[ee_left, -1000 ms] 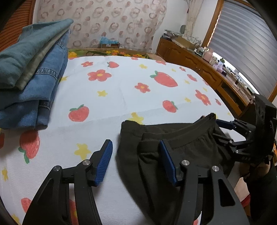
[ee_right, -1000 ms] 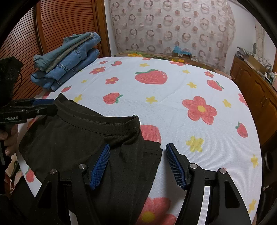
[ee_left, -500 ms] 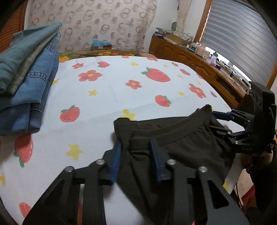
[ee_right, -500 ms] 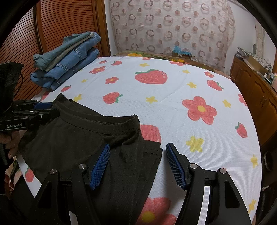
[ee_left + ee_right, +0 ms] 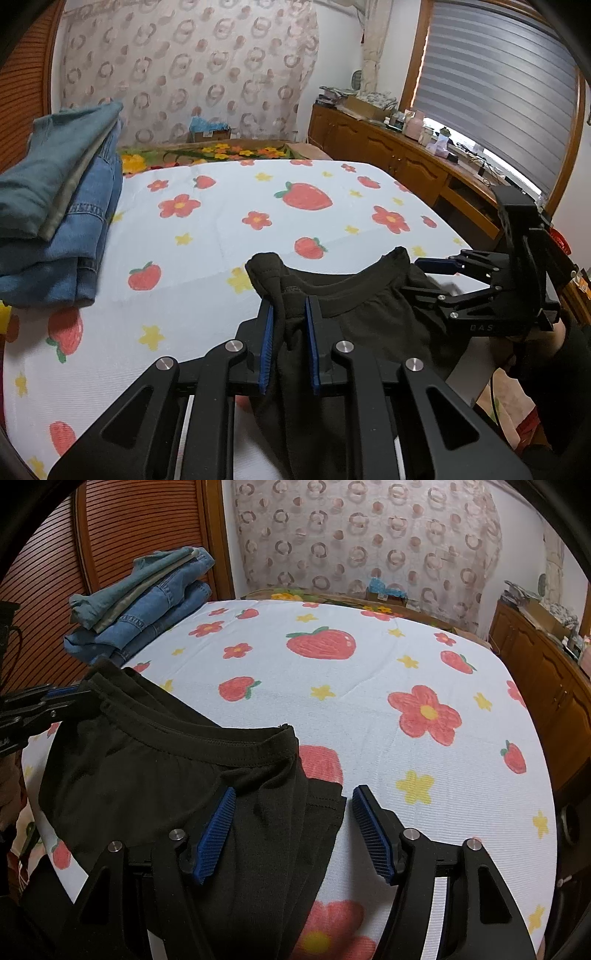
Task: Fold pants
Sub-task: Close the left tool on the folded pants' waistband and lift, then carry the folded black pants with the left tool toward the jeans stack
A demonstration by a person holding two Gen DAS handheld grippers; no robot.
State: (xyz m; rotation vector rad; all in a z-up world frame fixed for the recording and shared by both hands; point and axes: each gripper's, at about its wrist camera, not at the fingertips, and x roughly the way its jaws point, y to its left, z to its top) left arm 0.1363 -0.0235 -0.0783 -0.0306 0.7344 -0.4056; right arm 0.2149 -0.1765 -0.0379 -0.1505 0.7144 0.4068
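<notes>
1. The black pants (image 5: 369,314) lie at the near edge of the bed (image 5: 221,229), waistband facing the room.
2. The left gripper (image 5: 288,332) is closing its fingers on a bunched waistband corner.
3. The right gripper (image 5: 291,830) straddles the other corner, fingers closing but not yet pinching.
4. Next, I'd judge, both corners lift together.

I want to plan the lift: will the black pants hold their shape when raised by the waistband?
Probably not. The black pants already bunch and crease where the left gripper is closing on the waistband, so they look floppy. The thin knit looks light. The part hanging off the bed will likely sag.
</notes>
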